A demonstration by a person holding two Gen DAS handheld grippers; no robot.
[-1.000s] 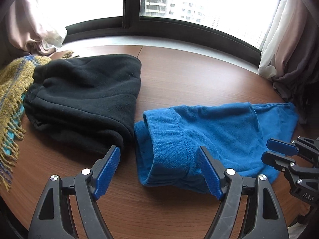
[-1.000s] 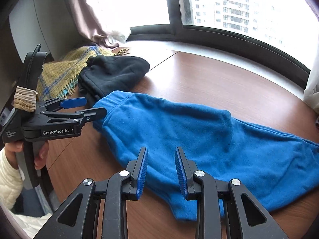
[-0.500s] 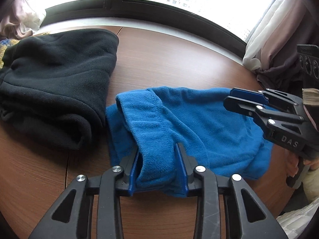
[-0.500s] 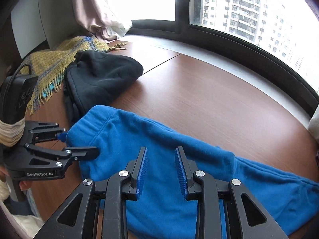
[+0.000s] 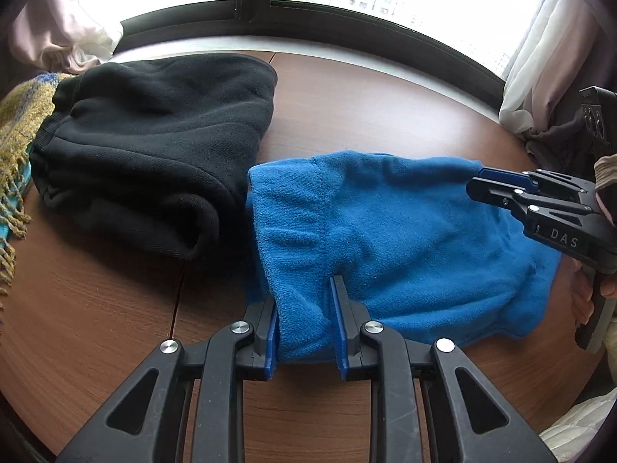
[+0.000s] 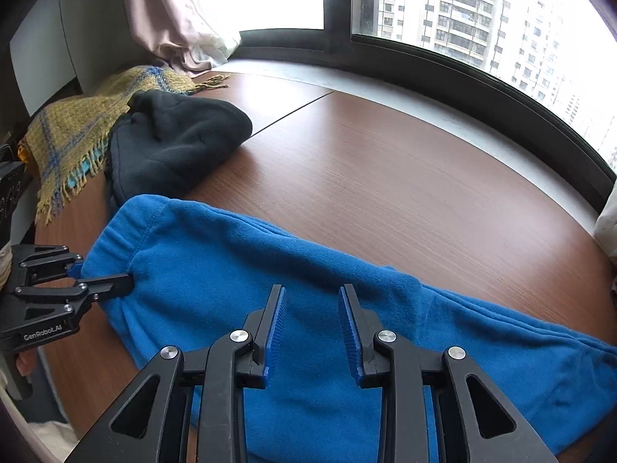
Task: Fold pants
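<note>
Between my left tongs (image 5: 304,324), the waistband of the blue fleece pants (image 5: 385,231) is pinched; the pants lie on the wooden table (image 6: 385,177). My right tongs (image 6: 312,332) hover partly spread above the fabric. I should lift both corners evenly. Lettering reads "DAS" and "GenRobot.AI".

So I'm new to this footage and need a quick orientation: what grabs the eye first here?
The bright blue pants spread across the brown wooden table stand out most, with the left tool clamped on a fold at their waistband end. Just left of them lies a folded black garment, beside a yellow fringed scarf. The right tool hovers over the blue fabric, slightly parted.
</note>
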